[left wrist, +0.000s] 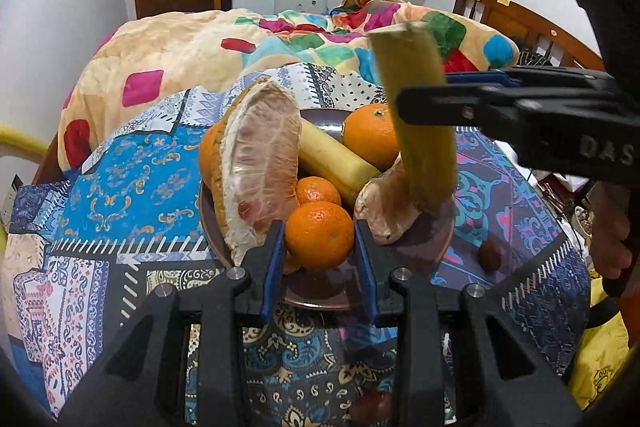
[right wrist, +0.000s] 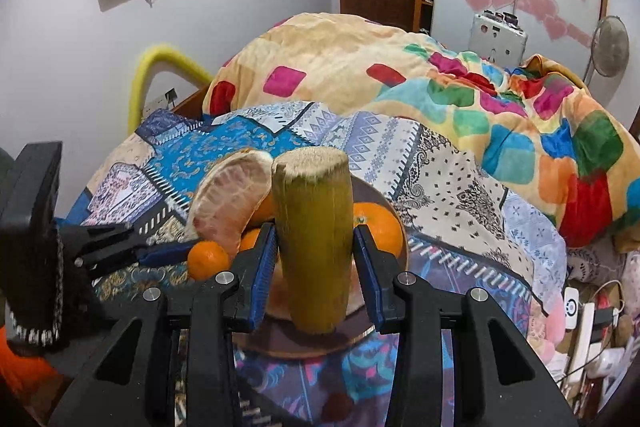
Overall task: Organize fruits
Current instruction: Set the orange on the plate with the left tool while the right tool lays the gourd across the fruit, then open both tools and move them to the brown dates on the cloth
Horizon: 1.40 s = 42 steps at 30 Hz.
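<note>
A dark round plate on the patterned cloth holds a big pomelo wedge, a second wedge, a pale sugarcane piece, and several oranges. My left gripper is shut on a small orange at the plate's near side. My right gripper is shut on a yellow-green sugarcane piece, held upright over the plate; in the left wrist view it stands above the right wedge. The left gripper's tip shows at the left of the right wrist view.
A small dark red fruit lies on the cloth right of the plate. A colourful quilt is heaped behind. A wooden headboard and clutter are at the right. A yellow tube curves by the wall.
</note>
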Tool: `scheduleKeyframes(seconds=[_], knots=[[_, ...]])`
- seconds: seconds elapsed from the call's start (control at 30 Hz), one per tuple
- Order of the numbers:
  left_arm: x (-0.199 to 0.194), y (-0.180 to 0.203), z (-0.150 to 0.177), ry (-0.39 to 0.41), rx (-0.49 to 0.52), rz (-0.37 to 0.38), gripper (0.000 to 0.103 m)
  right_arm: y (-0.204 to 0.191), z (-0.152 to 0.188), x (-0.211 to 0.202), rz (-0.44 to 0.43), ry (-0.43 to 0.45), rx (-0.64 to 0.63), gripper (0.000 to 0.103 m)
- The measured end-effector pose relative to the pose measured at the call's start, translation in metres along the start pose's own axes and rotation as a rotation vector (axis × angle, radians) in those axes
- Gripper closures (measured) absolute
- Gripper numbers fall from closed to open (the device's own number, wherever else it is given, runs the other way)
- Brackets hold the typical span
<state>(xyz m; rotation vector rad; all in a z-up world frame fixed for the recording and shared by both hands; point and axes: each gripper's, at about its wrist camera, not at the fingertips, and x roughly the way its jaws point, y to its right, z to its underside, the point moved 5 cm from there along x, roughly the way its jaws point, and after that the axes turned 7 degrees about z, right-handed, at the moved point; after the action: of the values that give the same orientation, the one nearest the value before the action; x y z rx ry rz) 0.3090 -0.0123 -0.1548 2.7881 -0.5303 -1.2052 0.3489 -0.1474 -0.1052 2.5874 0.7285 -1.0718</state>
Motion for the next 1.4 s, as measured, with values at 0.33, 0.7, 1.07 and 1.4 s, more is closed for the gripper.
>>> scheduleKeyframes(seconds=[0.33,0.7,1.07,1.4], knots=[[0.000,-0.001,0.001,0.007,0.003,0.002,0.069,-0.005,0.001,0.033,-0.005,-0.068,0.006,0.068],[-0.007,0.000,0.006,0.012,-0.007,0.003,0.059,-0.011,-0.001,0.003,0.000,-0.011,-0.008,0.067],[-0.053,-0.001,0.017,0.057,-0.030,-0.022,0.054,0.005,0.030,-0.057,0.041,0.079,0.040,0.063],[-0.075,0.009,0.047,0.037,-0.054,-0.050,0.049,0.012,0.094,-0.077,0.093,0.052,0.069,0.063]])
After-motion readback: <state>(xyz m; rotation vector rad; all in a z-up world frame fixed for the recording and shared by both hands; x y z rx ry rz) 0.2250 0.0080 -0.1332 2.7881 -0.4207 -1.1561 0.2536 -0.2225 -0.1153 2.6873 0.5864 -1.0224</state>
